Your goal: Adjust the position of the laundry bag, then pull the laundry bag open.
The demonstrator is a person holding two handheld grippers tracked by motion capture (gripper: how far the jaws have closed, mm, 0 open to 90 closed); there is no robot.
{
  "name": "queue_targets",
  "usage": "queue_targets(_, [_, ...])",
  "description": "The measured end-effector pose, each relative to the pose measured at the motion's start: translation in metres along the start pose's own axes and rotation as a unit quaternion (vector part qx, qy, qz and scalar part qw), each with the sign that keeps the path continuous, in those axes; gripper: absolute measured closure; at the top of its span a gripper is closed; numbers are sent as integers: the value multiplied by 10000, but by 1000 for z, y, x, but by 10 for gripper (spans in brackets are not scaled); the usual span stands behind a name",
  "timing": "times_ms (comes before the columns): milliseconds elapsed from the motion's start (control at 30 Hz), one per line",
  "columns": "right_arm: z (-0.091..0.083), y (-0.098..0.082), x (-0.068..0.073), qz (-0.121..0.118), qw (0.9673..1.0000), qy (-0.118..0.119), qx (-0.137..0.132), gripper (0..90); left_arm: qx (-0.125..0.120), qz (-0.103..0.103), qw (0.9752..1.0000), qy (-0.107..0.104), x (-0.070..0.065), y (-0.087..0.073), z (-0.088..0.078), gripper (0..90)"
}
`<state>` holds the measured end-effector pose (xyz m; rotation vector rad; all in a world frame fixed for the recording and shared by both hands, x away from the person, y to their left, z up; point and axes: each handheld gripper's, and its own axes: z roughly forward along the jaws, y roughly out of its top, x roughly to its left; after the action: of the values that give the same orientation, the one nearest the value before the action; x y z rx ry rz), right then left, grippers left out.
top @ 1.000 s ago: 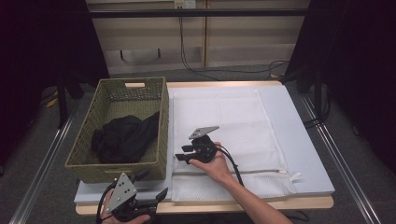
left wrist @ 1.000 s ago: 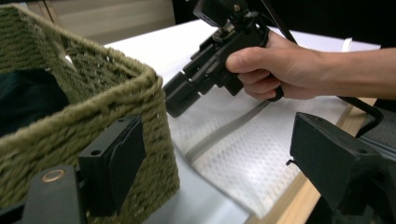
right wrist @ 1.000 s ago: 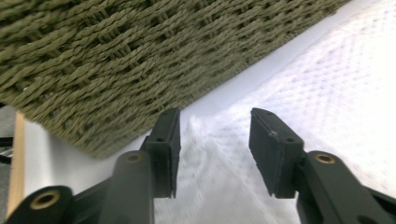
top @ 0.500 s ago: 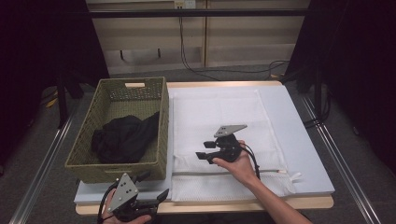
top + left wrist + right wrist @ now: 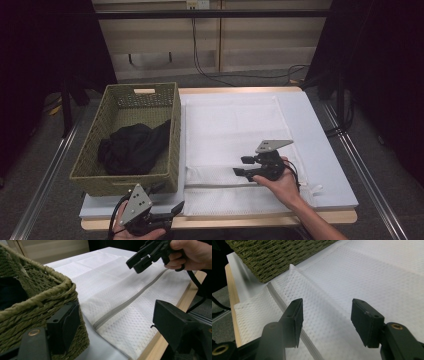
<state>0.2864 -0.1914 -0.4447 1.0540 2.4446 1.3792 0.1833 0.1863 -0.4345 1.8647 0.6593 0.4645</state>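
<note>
A white mesh laundry bag (image 5: 230, 125) lies flat on the table, its grey zipper (image 5: 215, 185) running along the near side. My right gripper (image 5: 241, 166) hovers just above the bag, pointing left toward the basket. Its jaws have just been opening and nothing is between them. In the right gripper view the right gripper (image 5: 327, 317) spans bare mesh (image 5: 352, 277) beside the zipper (image 5: 284, 307). My left gripper (image 5: 175, 210) rests at the table's front edge by the basket corner, open and empty. The left gripper (image 5: 117, 325) faces the zipper (image 5: 130, 301), with the right gripper (image 5: 140, 261) beyond it.
A green woven basket (image 5: 125, 183) stands at the left of the table, with a black cloth (image 5: 132, 150) inside. A pale pad (image 5: 320, 135) covers the tabletop under the bag. A wooden table edge (image 5: 250, 218) runs along the front. Cables hang at the back wall.
My right gripper has moved to the right over the bag, away from the basket, and its jaws have widened. The left gripper has stayed where it was.
</note>
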Motion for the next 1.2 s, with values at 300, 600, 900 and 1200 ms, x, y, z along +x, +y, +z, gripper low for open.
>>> queue_targets(300, [-42, -19, -11, 111, 9996, -209, -130, 432, 40, -14, 9999, -166, -1, -2, 5, 288])
queue_targets(600, [-77, -44, -18, 316, 9971, -621, -308, 563, 143, 114, 9994, -299, -8, 5, 15, 290])
queue_targets(900, [-108, -58, -30, 477, 9939, -879, -471, 702, 296, 286, 9970, -650, -19, 12, 35, 365])
queue_targets(1200, [-129, -79, -33, 598, 9915, -1051, -477, 773, 444, 489, 9946, -805, -23, 19, 61, 365])
